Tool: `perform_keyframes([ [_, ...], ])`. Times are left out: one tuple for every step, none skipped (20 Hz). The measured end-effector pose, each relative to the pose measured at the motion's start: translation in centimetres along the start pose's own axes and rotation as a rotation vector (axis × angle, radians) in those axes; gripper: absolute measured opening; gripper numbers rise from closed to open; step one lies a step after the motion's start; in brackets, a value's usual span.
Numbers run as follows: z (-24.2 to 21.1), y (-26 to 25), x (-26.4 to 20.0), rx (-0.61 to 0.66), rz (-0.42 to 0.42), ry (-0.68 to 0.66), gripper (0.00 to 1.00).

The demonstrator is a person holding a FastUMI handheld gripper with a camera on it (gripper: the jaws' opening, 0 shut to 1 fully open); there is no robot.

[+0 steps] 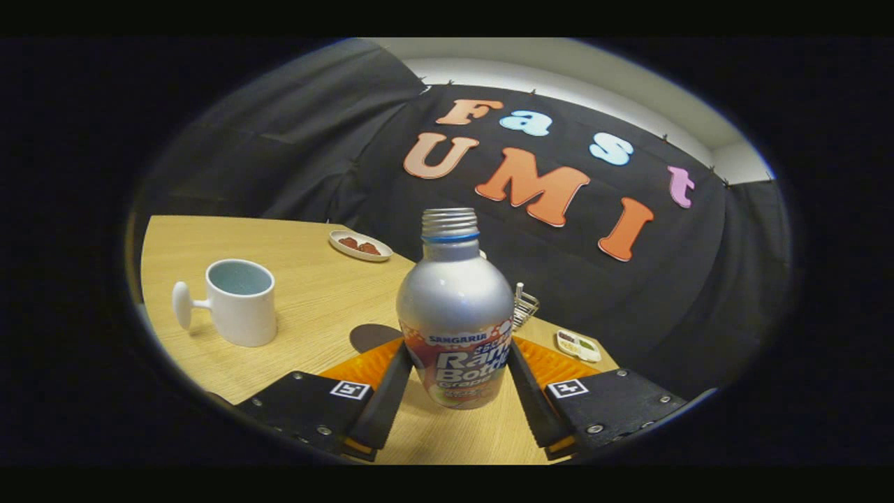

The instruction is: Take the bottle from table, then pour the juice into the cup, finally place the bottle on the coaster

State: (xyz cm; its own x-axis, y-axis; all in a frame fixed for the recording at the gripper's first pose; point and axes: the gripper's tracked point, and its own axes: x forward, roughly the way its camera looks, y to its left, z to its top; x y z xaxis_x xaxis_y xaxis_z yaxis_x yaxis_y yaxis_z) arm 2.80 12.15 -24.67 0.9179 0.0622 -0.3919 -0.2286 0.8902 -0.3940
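Your fingers (457,381) are clenched on the bottle (455,314), one pressing each side of its label (cap off, bottle upright, base on or just above the counter (307,307)). The dark coaster (370,337) lies just behind; the cup (237,300) stands well off to the side.

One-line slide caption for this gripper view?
Gripper closed on the uncapped bottle standing on the wooden table, with the white cup off to one side.
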Motion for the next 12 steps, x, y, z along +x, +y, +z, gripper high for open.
perform_keyframes([
  [0.4,0.1,0.2,-0.034,-0.01,-0.008,0.77],
  [0.7,0.1,0.3,-0.067,-0.019,-0.015,0.77],
  [1.1,0.3,0.5,-0.1,-0.026,-0.023,0.77],
  [1.3,0.4,0.5,-0.132,-0.033,-0.028,0.77],
  [1.5,0.7,0.5,-0.167,-0.038,-0.032,0.77],
  [1.7,0.6,0.7,-0.201,-0.049,-0.033,0.77],
  [1.9,0.6,0.8,-0.234,-0.058,-0.034,0.77],
  [1.9,0.8,0.8,-0.268,-0.065,-0.038,0.77],
  [2.0,1.1,0.8,-0.3,-0.069,-0.04,0.77],
  [2.1,1.2,1.0,-0.335,-0.07,-0.043,0.77],
  [2.2,1.3,1.1,-0.363,-0.066,-0.047,0.77],
  [2.2,1.8,1.2,-0.382,-0.051,-0.047,0.77],
])
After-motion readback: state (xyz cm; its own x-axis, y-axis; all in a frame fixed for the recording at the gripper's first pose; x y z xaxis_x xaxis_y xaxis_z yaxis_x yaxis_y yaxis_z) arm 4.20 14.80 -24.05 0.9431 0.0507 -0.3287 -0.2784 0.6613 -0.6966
